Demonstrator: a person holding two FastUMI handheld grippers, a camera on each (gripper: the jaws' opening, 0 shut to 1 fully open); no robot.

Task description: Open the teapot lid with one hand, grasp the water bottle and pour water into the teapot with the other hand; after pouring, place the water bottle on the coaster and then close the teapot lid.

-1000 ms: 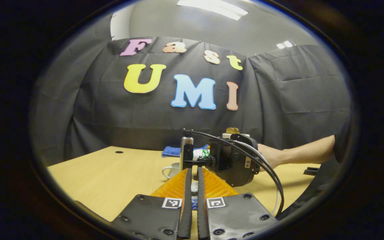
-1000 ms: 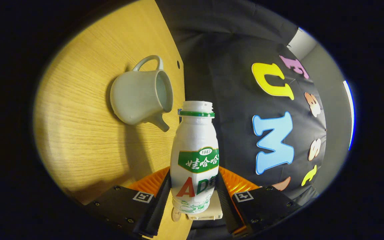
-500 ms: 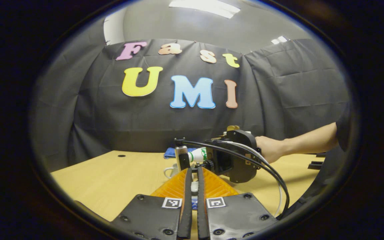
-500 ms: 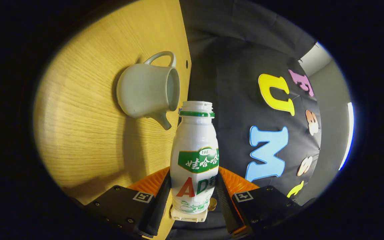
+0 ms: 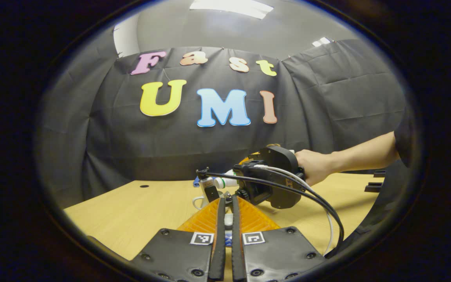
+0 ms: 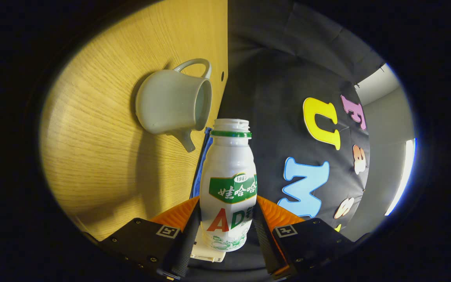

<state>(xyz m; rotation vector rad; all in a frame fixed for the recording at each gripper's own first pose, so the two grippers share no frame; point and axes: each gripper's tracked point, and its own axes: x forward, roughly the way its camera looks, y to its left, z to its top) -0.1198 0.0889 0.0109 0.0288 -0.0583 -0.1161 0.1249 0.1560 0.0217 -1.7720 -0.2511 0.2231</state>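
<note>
- In the right gripper view, the right gripper (image 6: 225,231) is seen at 6 o'clock, its two fingers pinching the lower body of the water bottle (image 6: 228,184) from both sides.
- The water bottle is uncapped; its open neck is pointed toward 12 o'clock of that view, and because the table edge runs vertically there, the bottle is held tipped over on its side relative to the table.
- Just beyond the bottle's mouth, at 11 o'clock, the teapot (image 6: 172,103) is found standing on the wooden table (image 6: 100,156), lid off, its opening turned toward the bottle, its spout near the bottle's neck and its handle on the far side.
- A strip of blue cloth (image 6: 202,156) is glimpsed beside the bottle's shoulder, along the table edge.
- In the left gripper view, the left gripper (image 5: 225,231) is seen at 6 o'clock with its fingers pressed nearly together; a small pale object is caught between them, but what it is cannot be told.
- Farther off in that view, toward 1 o'clock from the fingers, the right gripper (image 5: 213,187) is held by a hand (image 5: 313,166), with cables trailing from it.
- The bottle's white neck (image 5: 223,182) is seen lying roughly level above the teapot (image 5: 200,201), which is mostly hidden behind the fingers.
</note>
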